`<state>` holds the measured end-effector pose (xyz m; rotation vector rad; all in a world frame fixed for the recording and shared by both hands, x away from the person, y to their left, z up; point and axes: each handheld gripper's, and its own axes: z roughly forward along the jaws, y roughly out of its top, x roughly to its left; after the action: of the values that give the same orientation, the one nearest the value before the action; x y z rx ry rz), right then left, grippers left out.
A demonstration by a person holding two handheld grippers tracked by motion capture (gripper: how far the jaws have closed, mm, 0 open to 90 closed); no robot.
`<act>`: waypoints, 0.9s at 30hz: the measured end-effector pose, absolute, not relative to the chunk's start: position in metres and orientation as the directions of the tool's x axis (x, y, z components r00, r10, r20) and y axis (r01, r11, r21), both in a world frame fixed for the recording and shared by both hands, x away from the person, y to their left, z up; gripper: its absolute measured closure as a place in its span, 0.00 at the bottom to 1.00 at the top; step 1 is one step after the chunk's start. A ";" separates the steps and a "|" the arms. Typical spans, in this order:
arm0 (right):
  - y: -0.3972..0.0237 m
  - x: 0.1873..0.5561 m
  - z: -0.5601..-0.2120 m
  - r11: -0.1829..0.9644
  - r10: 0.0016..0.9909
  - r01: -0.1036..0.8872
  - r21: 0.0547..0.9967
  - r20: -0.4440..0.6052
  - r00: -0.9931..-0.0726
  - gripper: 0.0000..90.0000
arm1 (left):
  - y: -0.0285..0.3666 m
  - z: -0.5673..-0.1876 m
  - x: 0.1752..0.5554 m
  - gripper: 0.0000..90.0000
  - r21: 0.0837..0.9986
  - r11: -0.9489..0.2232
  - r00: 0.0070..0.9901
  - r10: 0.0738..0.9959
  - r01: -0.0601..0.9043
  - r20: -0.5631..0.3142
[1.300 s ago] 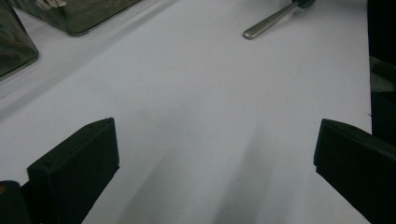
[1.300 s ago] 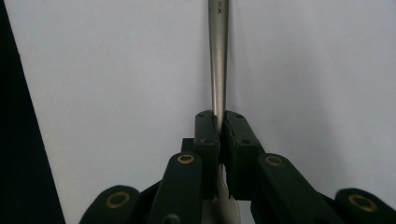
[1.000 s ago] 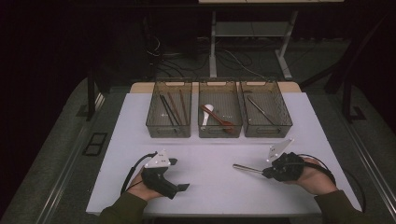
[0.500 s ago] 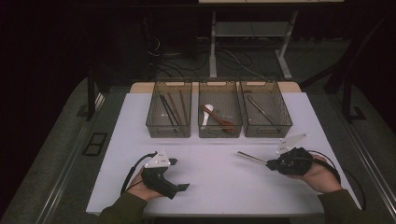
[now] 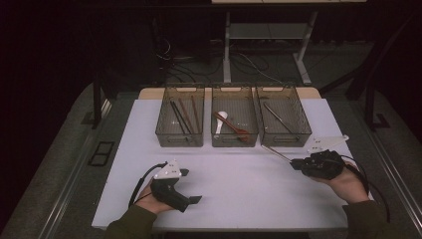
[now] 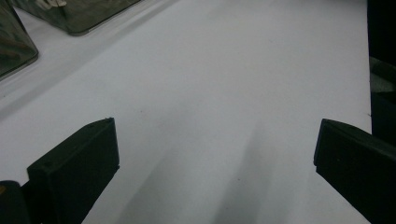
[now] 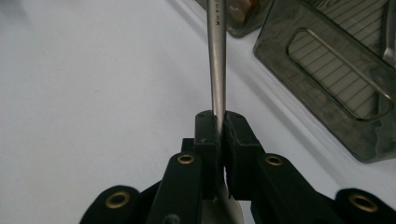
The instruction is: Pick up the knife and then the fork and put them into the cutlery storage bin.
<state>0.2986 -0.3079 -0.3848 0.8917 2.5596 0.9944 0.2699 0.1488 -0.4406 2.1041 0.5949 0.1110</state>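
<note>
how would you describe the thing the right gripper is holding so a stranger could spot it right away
On the white table, look in front of the rightmost of the three clear bins, where the right gripper is shut on a slim metal utensil. In the high view it points toward that bin's near corner. Unlike the utensils lying in the bins, it is the one held above the table.

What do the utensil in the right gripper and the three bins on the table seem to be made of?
Utensil: probably polished metal, being silvery with a sheen and a stamped mark. Bins: probably smoky translucent plastic, since their contents show through the tinted walls.
</note>
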 end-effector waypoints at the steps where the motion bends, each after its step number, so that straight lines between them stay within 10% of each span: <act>1: -0.309 0.299 -0.383 0.568 0.636 0.457 0.685 -0.012 -0.772 0.94 | 0.149 -0.441 0.270 0.00 0.805 -0.463 0.879 0.454 0.371 -0.145; 27: -0.330 0.332 -0.357 0.406 0.760 0.497 0.767 0.019 -0.649 0.94 | 0.149 -0.441 0.271 0.00 0.805 -0.465 0.879 0.455 0.370 -0.141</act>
<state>0.3320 -0.3304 -0.3571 1.0884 2.3334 1.1029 0.2706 0.1486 -0.4411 2.1059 0.5945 0.1153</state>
